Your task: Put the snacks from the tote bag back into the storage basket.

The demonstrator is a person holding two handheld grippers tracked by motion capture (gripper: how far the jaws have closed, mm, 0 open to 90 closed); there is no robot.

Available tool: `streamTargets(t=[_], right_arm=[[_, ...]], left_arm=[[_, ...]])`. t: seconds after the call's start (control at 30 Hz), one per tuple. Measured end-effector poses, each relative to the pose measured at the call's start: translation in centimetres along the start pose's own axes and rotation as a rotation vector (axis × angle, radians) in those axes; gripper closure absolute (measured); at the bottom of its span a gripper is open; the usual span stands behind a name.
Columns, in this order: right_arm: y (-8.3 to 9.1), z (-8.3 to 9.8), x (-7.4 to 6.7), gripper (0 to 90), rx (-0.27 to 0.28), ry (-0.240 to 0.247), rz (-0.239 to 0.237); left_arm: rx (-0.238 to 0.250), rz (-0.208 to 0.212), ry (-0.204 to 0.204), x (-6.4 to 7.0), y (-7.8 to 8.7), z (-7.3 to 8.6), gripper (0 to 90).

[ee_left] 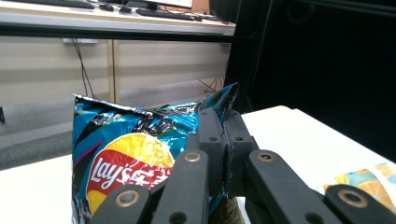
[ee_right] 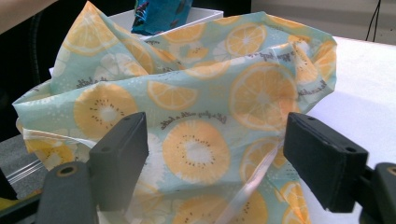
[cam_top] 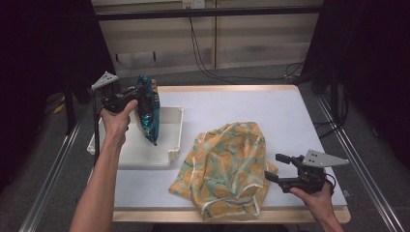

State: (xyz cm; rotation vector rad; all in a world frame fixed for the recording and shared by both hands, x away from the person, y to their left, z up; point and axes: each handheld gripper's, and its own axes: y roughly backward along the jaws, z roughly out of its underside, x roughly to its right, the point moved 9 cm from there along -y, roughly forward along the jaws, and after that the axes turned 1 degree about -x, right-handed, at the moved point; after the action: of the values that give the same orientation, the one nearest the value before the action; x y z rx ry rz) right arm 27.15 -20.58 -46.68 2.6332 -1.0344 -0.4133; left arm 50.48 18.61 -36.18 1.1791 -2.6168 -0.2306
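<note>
A blue Lay's chip bag (cam_top: 147, 111) hangs over the white tray (cam_top: 169, 152) at the table's left, its lower end down in the tray. My left gripper (cam_top: 136, 93) is shut on the bag's top edge; in the left gripper view the jaws pinch the crimped foil of the chip bag (ee_left: 135, 154). A light-blue bag printed with orange slices (cam_top: 225, 166) lies crumpled at the front middle. My right gripper (cam_top: 274, 166) stands open just right of it, jaws wide, facing the orange-slice bag (ee_right: 205, 116), which lies just beyond them.
The white table (cam_top: 270, 111) has bare surface at the back and right. Dark curtains flank both sides; metal rails run along the table's edges. Cables hang over the floor behind the table.
</note>
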Motion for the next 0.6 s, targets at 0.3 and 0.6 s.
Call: streamTargets(t=[0.3,0.6], right_arm=[[-0.1,0.2,0.0,22.3,-0.007,-0.006,-0.004],[0.1,0.0,0.0,25.1,0.001,-0.004,0.0]], left_arm=[[-0.009,0.049,0.011,0.8,-2.2,0.9,87.7],[-0.009,0.093,0.01,2.0,-4.3,1.9,85.2]])
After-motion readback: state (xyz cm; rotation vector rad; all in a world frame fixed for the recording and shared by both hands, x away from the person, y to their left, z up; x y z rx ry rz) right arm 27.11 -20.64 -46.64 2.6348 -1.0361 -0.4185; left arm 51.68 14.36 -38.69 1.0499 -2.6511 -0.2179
